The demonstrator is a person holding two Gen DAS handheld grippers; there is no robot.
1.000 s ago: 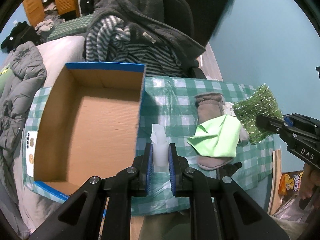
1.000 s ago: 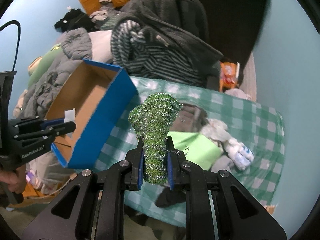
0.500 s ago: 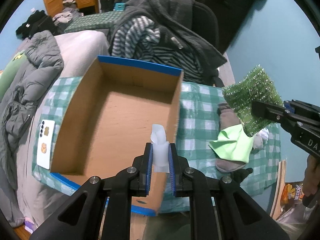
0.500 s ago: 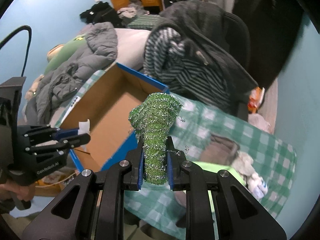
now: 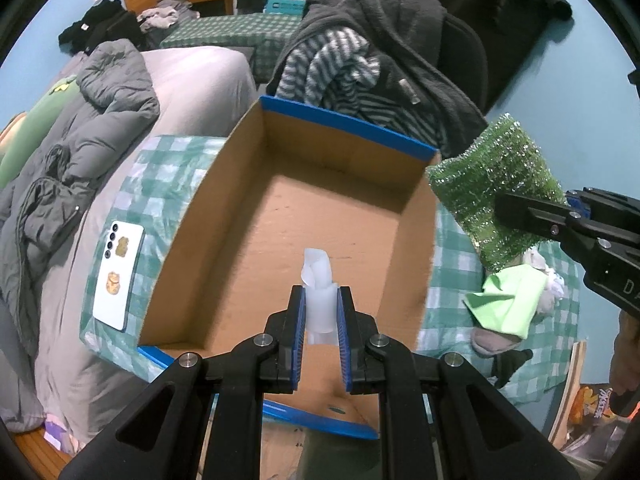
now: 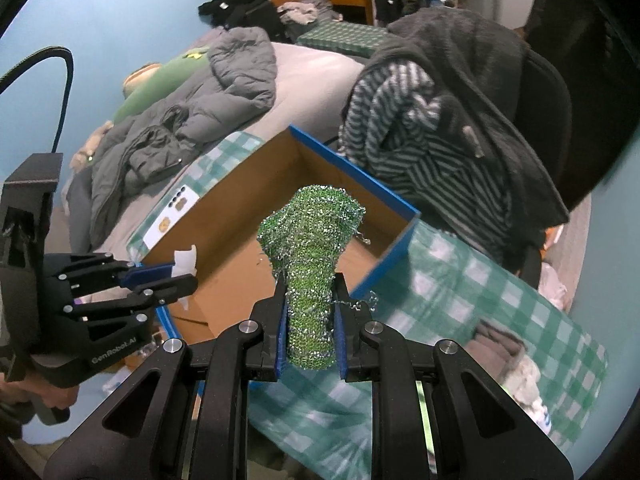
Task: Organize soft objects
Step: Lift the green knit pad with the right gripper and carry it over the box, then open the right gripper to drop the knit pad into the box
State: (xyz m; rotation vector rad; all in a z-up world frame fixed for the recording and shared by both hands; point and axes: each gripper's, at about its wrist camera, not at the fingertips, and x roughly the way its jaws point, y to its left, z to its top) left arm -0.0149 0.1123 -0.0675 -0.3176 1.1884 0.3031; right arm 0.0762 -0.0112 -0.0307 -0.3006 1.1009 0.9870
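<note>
My left gripper [image 5: 320,300] is shut on a small white soft piece [image 5: 318,280] and hangs over the near half of an open cardboard box [image 5: 320,216] with blue edges. The box holds nothing. My right gripper [image 6: 310,312] is shut on a glittery green scrub pad [image 6: 312,248], held above the box's near right corner [image 6: 384,264]. From the left wrist view the pad [image 5: 496,184] sits just right of the box wall. The left gripper [image 6: 176,272] with its white piece also shows at the left of the right wrist view.
The box stands on a green checked cloth [image 5: 452,248]. On the cloth to the right lie a lime green cloth [image 5: 508,304], a grey slipper [image 5: 492,340] and white socks [image 5: 554,288]. A white phone [image 5: 118,272] lies left of the box. Behind it stands a chair draped with jackets [image 5: 380,68].
Both grippers have moved left over the table, so the box now lies under the left gripper and close under the right. Each keeps its grip on its piece.
</note>
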